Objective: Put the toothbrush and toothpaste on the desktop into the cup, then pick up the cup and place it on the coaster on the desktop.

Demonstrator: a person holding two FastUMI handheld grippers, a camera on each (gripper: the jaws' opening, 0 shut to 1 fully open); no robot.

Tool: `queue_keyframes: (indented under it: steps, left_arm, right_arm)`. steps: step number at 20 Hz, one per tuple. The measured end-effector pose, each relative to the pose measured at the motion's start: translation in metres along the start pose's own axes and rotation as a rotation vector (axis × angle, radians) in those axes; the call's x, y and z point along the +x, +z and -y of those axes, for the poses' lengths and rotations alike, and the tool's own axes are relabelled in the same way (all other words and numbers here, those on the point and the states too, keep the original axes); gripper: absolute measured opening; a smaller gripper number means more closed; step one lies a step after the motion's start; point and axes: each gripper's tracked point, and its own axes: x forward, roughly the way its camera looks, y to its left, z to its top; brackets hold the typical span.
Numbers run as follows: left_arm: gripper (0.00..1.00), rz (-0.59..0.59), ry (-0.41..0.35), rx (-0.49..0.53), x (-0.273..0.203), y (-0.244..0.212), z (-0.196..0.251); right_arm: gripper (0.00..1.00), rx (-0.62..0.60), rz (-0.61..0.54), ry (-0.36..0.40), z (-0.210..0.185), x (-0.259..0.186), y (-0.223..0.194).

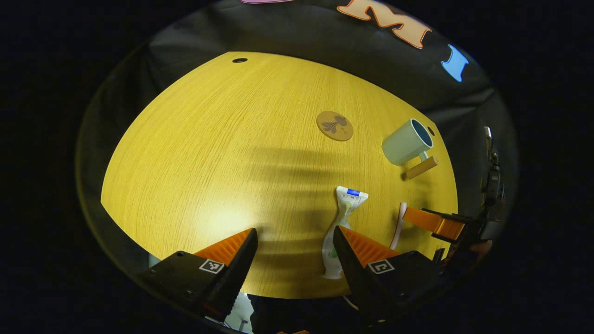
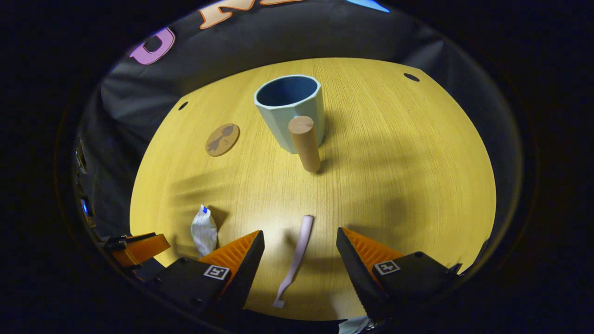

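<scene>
Resting on yellow wood desktop [image 2: 394, 153]: cup [image 2: 290, 111], coaster [image 2: 222, 139] | left tool [image 1: 294, 250], right tool [image 2: 300, 253] spread wide, empty

coaster [image 2: 222, 139] left of cup [image 2: 290, 111], toothbrush [image 2: 295, 257] before it

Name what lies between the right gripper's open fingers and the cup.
In the right gripper view, the toothbrush lies between the right gripper and the cup, then bare desktop.
</scene>
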Motion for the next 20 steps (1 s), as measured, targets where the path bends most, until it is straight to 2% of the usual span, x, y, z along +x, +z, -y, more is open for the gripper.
queue_keyframes:
  steps: [1, 2, 3, 4, 6, 8, 10, 11, 12, 13, 14, 15, 16, 17, 18, 19, 20]
  left_arm:
    - [0.95, -0.003, -0.001, 0.005, 0.000, 0.000, -0.001]
    - [0.95, -0.006, -0.003, 0.009, 0.000, 0.000, 0.000]
    - [0.95, -0.010, -0.004, 0.014, 0.000, 0.001, -0.001]
    - [0.95, -0.012, -0.004, 0.020, 0.001, 0.002, -0.001]
    - [0.96, -0.013, -0.005, 0.033, 0.003, 0.005, 0.000]
    - [0.95, -0.014, -0.016, 0.047, 0.004, 0.005, 0.004]
    - [0.95, -0.017, -0.021, 0.061, 0.004, 0.006, 0.005]
    - [0.96, -0.018, -0.023, 0.066, 0.003, 0.006, 0.006]
    - [0.95, -0.019, -0.025, 0.069, 0.003, 0.006, 0.008]
    - [0.95, -0.021, -0.027, 0.070, 0.003, 0.006, 0.008]
    - [0.95, -0.022, -0.028, 0.071, 0.003, 0.006, 0.009]
    - [0.95, -0.024, -0.028, 0.072, 0.003, 0.006, 0.009]
    - [0.95, -0.026, -0.027, 0.073, 0.003, 0.006, 0.009]
    - [0.96, -0.026, -0.027, 0.074, 0.003, 0.007, 0.010]
    - [0.95, -0.027, -0.026, 0.076, 0.004, 0.007, 0.010]
    - [0.96, -0.027, -0.026, 0.080, 0.005, 0.007, 0.010]
    - [0.96, -0.029, -0.027, 0.085, 0.005, 0.008, 0.012]
  right_arm:
    - [0.86, 0.001, -0.011, -0.004, 0.001, 0.004, 0.000]
    - [0.80, -0.002, -0.023, -0.005, 0.000, 0.007, -0.001]
    - [0.87, -0.007, -0.034, -0.009, 0.000, 0.010, -0.002]
    - [0.74, -0.012, -0.043, -0.016, -0.001, 0.012, -0.002]
    - [0.64, -0.020, -0.060, -0.023, -0.003, 0.016, -0.003]
    - [0.63, -0.024, -0.070, -0.035, -0.004, 0.021, -0.005]
    - [0.53, -0.028, -0.086, -0.042, -0.004, 0.020, -0.007]
    - [0.51, -0.035, -0.097, -0.049, -0.004, 0.022, -0.009]
    - [0.42, -0.046, -0.098, -0.061, -0.002, 0.025, -0.010]
    - [0.51, -0.047, -0.100, -0.055, -0.004, 0.024, -0.010]
    - [0.36, -0.052, -0.098, -0.056, -0.004, 0.023, -0.009]
    - [0.40, -0.056, -0.094, -0.067, -0.002, 0.025, -0.009]
    - [0.28, -0.054, -0.093, -0.073, -0.001, 0.025, -0.008]
    - [0.22, -0.055, -0.096, -0.075, -0.001, 0.024, -0.009]
    - [0.21, -0.049, -0.096, -0.083, 0.003, 0.026, -0.008]
    - [0.14, -0.036, -0.098, -0.073, 0.002, 0.026, -0.009]
    - [0.12, -0.033, -0.108, -0.055, 0.000, 0.024, -0.009]
